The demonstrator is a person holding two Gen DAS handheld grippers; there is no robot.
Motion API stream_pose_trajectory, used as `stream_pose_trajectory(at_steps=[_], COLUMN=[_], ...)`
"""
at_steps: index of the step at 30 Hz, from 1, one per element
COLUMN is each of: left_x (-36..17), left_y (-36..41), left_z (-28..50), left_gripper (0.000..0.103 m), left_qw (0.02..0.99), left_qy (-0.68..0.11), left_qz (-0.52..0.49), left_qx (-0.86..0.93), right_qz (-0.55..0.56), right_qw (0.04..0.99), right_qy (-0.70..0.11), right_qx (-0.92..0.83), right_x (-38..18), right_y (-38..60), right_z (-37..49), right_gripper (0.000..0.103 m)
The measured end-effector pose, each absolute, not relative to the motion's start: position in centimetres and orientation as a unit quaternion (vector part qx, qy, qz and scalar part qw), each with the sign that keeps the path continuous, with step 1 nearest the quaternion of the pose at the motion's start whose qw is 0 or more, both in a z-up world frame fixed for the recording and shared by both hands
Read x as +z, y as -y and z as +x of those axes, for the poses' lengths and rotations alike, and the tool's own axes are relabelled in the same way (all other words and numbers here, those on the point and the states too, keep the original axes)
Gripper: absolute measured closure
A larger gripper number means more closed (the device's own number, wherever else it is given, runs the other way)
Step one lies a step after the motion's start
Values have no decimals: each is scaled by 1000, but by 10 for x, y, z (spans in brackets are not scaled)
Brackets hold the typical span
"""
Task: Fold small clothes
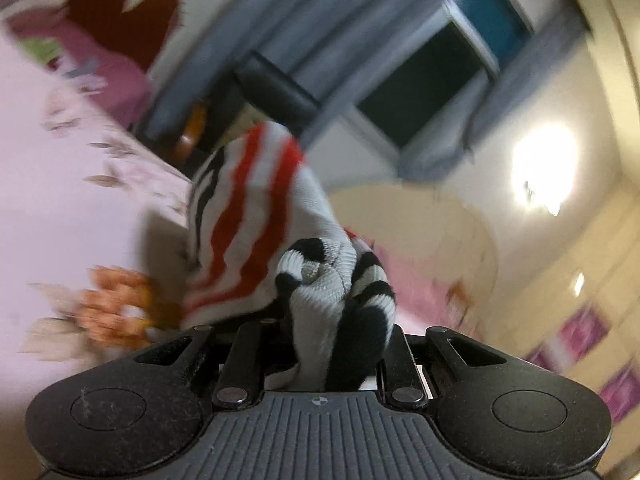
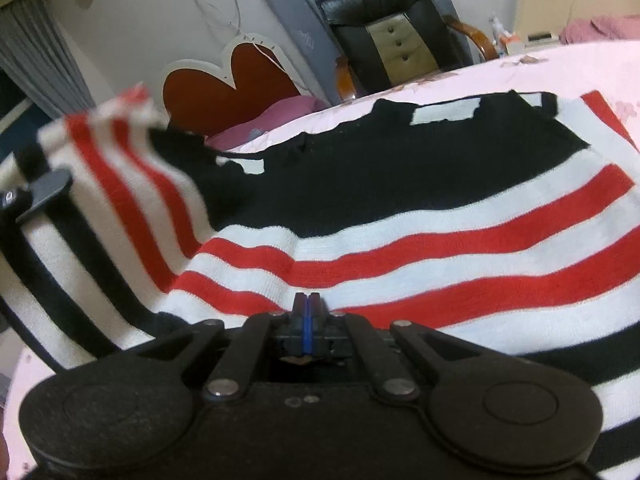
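A striped knit sweater [image 2: 400, 208], black at the top with red, white and black bands, lies spread on a pink bed [image 2: 580, 60]. My left gripper [image 1: 336, 320] is shut on a bunched part of the sweater [image 1: 320, 280] and holds it lifted off the bed; the fabric hides its fingertips. That lifted side and the left gripper [image 2: 36, 196] show at the left of the right wrist view. My right gripper [image 2: 307, 304] has its fingers pressed together at the sweater's near edge, with no cloth visible between them.
The pink floral bedsheet [image 1: 60, 208] runs under the sweater. A red heart-shaped headboard [image 2: 224, 92] and a black chair [image 2: 384, 28] stand behind the bed. Grey curtains [image 1: 320, 20] and a window [image 1: 424, 80] are beyond.
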State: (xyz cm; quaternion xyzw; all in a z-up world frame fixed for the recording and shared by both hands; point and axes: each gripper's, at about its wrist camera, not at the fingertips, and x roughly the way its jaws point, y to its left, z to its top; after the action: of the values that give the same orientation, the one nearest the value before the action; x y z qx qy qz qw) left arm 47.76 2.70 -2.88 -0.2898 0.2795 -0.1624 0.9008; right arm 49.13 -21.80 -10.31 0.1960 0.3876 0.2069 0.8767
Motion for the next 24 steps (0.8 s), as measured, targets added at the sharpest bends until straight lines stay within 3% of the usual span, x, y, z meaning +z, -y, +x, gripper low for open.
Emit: stream_pose_trajectory(at_steps=[2,3,5,6,7,8,9,10,11,12,16,19,24], left_x=[-27,-31,-44,-53,-62,-72,-74,-75,-72,-66,-28,-8,-35], left_y=[10,29,68,86,105,124,137,149,159,169,150,82,0], left_z=[484,488,495,497,497,495,491,484,478,471,440,444,473], left_gripper=[85,85,85,85,84,80,60,27,14,9,9,9,9], left_qw=[906,905,899,896,893,895,900,907,907,905,911,925,926], left_qy=[-299,-315,-350,-366,-384,-395,-388,-371,-366,-367,-331,-313,-346], left_qz=[-248,-228,-191,-168,-141,-110,-87,-65,-49,-32,-37,-86,-127], left_qx=[-168,-173,-184,-187,-187,-177,-177,-187,-202,-214,-242,-196,-84], right_qz=[227,252,319,353,371,385,403,423,435,440,446,442,425], right_qw=[879,880,861,849,847,846,843,835,830,826,811,801,791], right_qy=[-372,-364,-364,-362,-354,-340,-325,-317,-315,-315,-330,-345,-378], right_qx=[193,175,159,152,144,141,146,153,154,157,187,208,226], right_x=[-96,-93,-96,-98,-97,-95,-93,-93,-92,-91,-90,-88,-87], right_y=[242,262,308,332,351,368,384,397,407,414,421,416,387], right_z=[484,479,470,464,456,448,441,437,433,431,428,437,454], right_gripper=[94,81,82,69,50,40,28,20,20,20,25,25,24])
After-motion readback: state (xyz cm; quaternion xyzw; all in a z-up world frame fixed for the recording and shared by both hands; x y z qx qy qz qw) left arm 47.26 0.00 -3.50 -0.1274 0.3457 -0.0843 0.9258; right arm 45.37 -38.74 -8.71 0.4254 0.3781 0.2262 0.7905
